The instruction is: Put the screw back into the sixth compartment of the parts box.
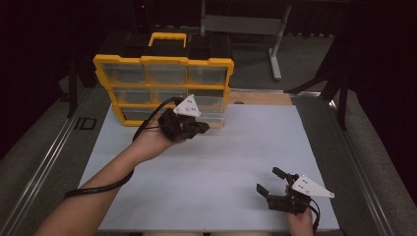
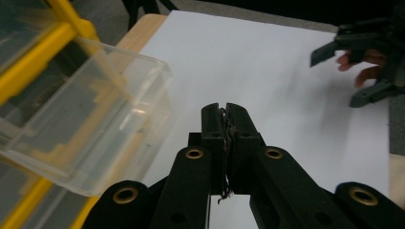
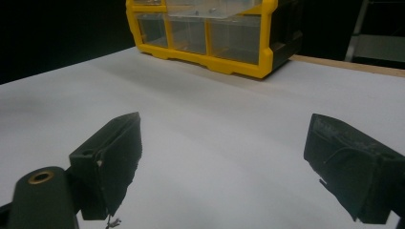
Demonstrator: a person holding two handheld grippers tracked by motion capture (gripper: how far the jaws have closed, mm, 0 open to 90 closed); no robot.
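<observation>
A yellow organiser case [image 1: 162,61] with several clear drawers stands upright at the back left of the white table [image 1: 221,157]. One clear drawer [image 2: 95,119] on its right side is pulled partly out, also visible as the drawer [image 3: 215,9] in the right gripper view. My left gripper [image 1: 204,127] hovers just in front of that drawer, apart from it, its jaws shut with nothing between them [image 2: 225,107]. My right gripper [image 1: 269,180] rests low near the table's front right corner, jaws wide open and empty [image 3: 224,157]. It also appears far off as the right gripper [image 2: 336,78].
A wooden table edge [image 1: 265,97] shows behind the white sheet. A grey stand leg [image 1: 276,49] is on the floor beyond the table. Metal rails [image 1: 44,162] run along both sides. White surface stretches between the two grippers.
</observation>
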